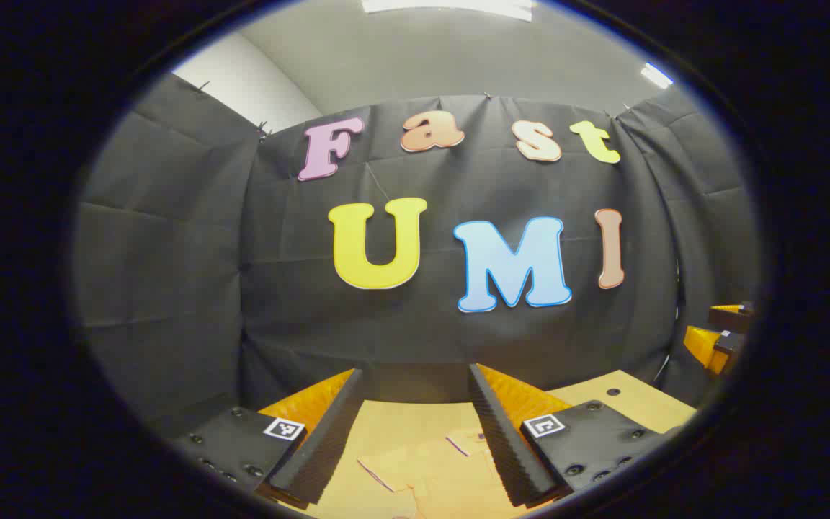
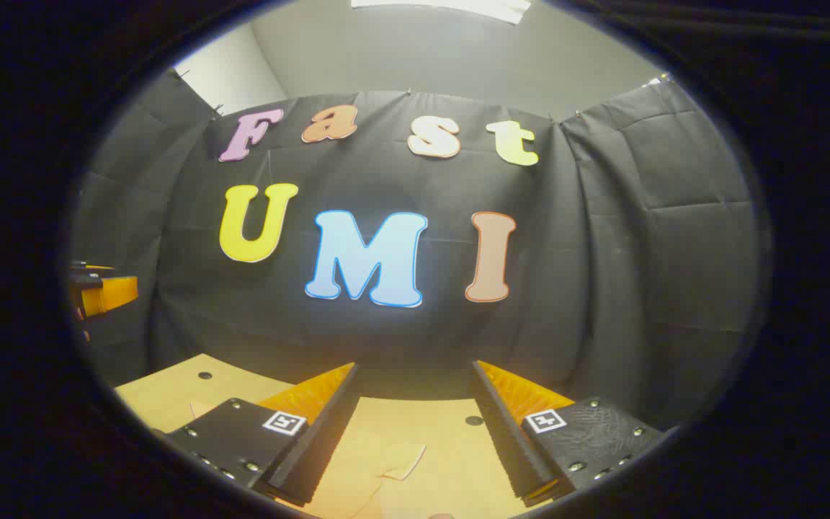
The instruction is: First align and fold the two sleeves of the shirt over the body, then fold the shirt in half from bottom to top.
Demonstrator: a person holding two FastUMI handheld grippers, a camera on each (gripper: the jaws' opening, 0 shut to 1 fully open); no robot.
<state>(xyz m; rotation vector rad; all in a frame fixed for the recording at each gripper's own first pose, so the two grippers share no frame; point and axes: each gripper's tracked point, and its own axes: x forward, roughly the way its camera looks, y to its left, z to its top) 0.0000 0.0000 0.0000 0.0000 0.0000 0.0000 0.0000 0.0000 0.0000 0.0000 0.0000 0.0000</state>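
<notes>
A pale tan shirt (image 1: 422, 468) lies flat on the wooden table (image 1: 631, 400), close in colour to the tabletop; only its edges and seams stand out. In the right gripper view a flap of the shirt (image 2: 393, 461) lies low between the fingers. My left gripper (image 1: 415, 375) is open above the cloth, holding nothing. My right gripper (image 2: 415, 367) is open too, with nothing between its fingers. Both point at the booth's back wall, raised off the table. Most of the shirt is hidden below both views.
The right gripper (image 1: 717, 339) shows at the far right of the left gripper view, and the left gripper (image 2: 98, 292) at the far left of the right gripper view. The table (image 2: 170, 389) has small dark holes (image 2: 474, 420). Black cloth walls stand close behind and on both sides.
</notes>
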